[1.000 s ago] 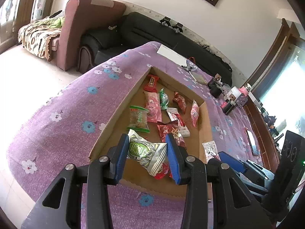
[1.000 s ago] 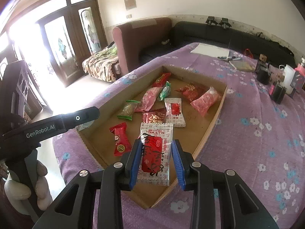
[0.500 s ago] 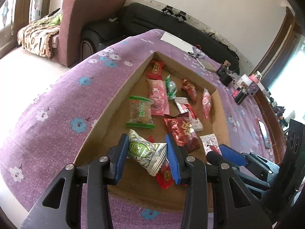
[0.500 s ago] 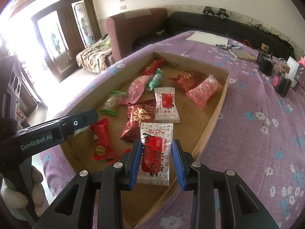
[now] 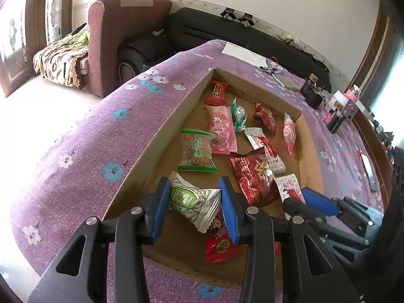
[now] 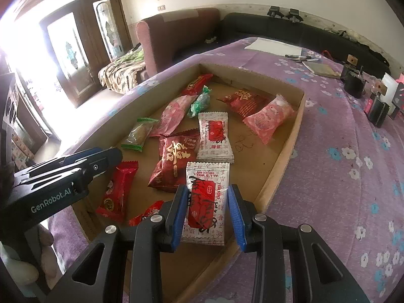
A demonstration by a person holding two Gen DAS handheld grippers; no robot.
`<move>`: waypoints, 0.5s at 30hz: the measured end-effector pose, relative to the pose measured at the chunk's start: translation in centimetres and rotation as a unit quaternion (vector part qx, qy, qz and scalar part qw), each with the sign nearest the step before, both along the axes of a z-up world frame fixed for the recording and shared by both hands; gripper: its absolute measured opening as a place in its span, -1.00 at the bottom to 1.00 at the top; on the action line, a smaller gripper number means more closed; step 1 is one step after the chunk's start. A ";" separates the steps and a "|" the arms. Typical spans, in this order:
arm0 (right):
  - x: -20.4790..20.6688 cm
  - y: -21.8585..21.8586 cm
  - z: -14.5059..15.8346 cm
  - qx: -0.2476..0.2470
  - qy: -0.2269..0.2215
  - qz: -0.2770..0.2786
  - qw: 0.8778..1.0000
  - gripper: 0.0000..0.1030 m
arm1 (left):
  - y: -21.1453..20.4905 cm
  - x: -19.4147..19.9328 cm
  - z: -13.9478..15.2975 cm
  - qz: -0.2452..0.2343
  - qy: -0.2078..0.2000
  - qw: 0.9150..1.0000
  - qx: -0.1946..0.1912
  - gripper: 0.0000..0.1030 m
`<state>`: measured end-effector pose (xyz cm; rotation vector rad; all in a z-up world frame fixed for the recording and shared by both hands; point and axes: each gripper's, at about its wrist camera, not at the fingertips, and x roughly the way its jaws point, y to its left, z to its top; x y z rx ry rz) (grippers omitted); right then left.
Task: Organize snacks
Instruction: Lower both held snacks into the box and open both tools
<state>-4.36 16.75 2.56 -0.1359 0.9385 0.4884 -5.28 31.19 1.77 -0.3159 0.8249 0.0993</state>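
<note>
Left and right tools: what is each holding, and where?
Left tool clamps a silver-green snack packet across its middle. Right tool clamps a white-red snack packet across its lower sides.
</note>
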 end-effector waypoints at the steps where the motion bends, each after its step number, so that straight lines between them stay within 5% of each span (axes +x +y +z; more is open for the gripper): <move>1: -0.1 0.1 0.0 -0.002 -0.002 0.001 1.000 -0.34 | 0.0 -0.1 0.2 0.000 -0.004 1.000 -0.001 -0.27; 7: -0.1 0.0 -0.1 -0.009 -0.011 -0.002 1.000 -0.42 | -1.7 -0.1 1.6 -0.024 -0.029 0.999 0.014 -0.27; 15: -0.1 -0.1 -0.1 -0.009 -0.015 0.000 1.000 -0.41 | -3.6 1.0 0.7 -0.048 -0.010 0.999 0.021 -0.27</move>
